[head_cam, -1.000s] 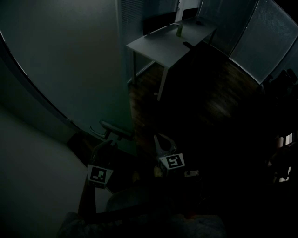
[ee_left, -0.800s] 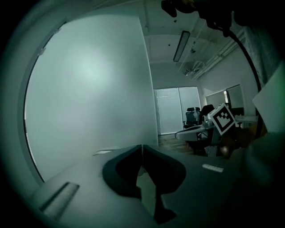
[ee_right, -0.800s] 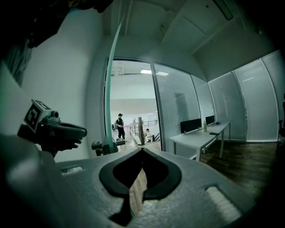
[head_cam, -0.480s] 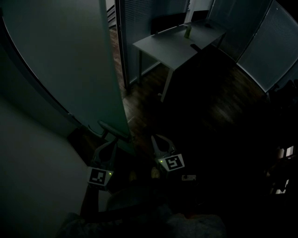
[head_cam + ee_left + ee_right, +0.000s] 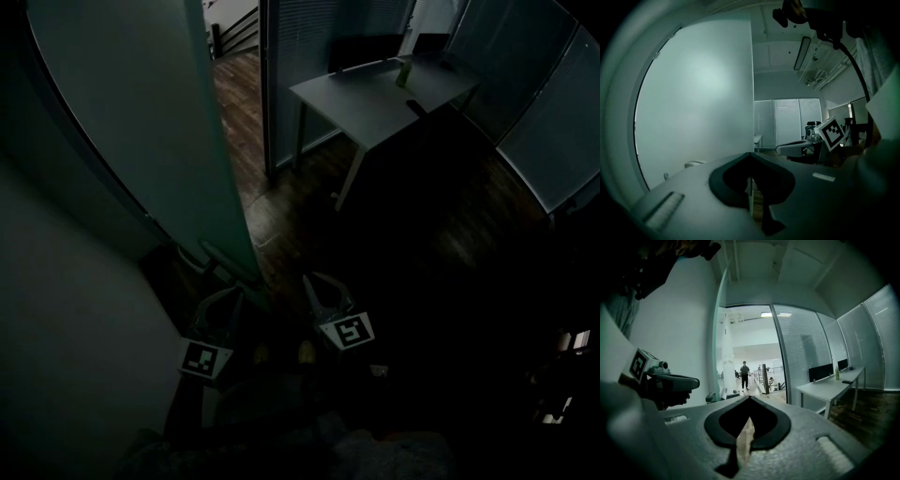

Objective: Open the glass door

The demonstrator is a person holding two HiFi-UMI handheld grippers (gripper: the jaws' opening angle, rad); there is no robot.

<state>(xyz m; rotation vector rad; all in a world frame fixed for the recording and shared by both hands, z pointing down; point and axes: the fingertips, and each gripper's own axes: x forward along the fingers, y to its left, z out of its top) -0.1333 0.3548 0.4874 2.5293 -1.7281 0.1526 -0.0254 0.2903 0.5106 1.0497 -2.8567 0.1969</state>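
Holding left gripper (image 5: 229, 298) and right gripper (image 5: 317, 283) fully closed on nothing, near the lever handle (image 5: 228, 259) of the ajar glass door (image 5: 141, 122).

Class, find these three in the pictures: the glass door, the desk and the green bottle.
glass door (image 5: 141, 122): head view, middle of the frosted panel.
desk (image 5: 373, 94): head view, bare part of its top.
green bottle (image 5: 404, 72): head view, its body.
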